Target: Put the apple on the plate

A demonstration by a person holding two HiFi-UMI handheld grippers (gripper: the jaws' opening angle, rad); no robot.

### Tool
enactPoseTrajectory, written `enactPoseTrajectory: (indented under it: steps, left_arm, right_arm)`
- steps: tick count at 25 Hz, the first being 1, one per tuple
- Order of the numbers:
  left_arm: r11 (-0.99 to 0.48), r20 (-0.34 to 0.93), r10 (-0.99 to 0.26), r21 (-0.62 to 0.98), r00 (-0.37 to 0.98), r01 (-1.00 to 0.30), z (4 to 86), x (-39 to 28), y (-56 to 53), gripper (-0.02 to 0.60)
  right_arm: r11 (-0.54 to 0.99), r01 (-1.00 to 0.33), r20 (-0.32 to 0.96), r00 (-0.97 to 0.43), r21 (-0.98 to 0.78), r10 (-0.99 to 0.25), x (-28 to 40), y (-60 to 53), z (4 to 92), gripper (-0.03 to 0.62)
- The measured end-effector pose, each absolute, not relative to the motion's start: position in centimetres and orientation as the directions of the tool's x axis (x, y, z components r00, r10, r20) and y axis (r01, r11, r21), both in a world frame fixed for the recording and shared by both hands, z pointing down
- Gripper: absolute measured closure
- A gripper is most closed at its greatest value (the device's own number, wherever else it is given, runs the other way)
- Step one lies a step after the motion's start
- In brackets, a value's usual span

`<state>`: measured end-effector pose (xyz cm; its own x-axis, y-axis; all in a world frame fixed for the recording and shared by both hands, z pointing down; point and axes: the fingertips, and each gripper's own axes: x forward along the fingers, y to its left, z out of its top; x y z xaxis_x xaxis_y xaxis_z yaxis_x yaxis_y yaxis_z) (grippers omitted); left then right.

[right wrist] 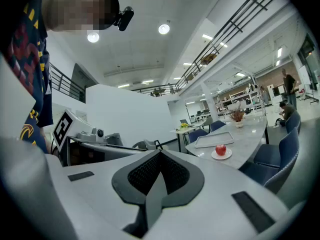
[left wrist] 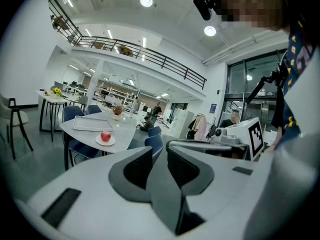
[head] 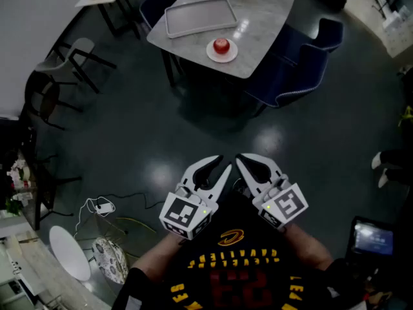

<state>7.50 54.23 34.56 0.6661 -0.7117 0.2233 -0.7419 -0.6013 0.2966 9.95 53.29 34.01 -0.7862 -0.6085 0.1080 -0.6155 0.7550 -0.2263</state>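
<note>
A red apple [head: 221, 46] sits on a small white plate [head: 210, 52] near the front edge of a grey table [head: 264, 18], far ahead of me. In the left gripper view the apple [left wrist: 105, 136] and plate [left wrist: 105, 141] are small at the left. The right gripper view also shows the apple [right wrist: 220, 149] on its plate [right wrist: 221, 155]. My left gripper [head: 219, 163] [left wrist: 159, 146] is held close to my body, jaws a narrow gap apart and empty. Beside it, my right gripper [head: 239, 160] [right wrist: 160, 153] has its tips together, holding nothing.
An empty metal tray [head: 199, 16] lies on the table behind the plate. Blue chairs [head: 303, 63] stand at the table's right, a grey chair [head: 68, 60] to the left. Cables and a charger [head: 100, 205] lie on the dark floor, and a lit screen [head: 371, 237] sits at lower right.
</note>
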Motion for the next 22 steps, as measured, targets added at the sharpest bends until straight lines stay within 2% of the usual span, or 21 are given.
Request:
enactPoseTrajectory:
  steps: [11,17,22]
  left_arm:
    - [-0.584,0.207,-0.736,0.290,0.645,-0.759,33.6,11.3,55.7,0.485]
    - [-0.543,0.221,-0.755,0.318,0.618,-0.777,34.0,11.6,56.3,0.485]
    - [-0.496,0.253,-0.765,0.356,0.592,-0.792,35.2,10.4,56.5,0.485]
  right_arm:
    - [0.753,-0.607,0.118,-0.792,-0.256,-0.598,14.3,54.8,33.8,0.588]
    - [0.721,-0.604,0.081,-0.783,-0.340,-0.617,16.0,54.5,34.0,0.588]
    - [0.701,-0.593,0.102,-0.787,-0.396,-0.608,15.9,54.2,35.4,0.588]
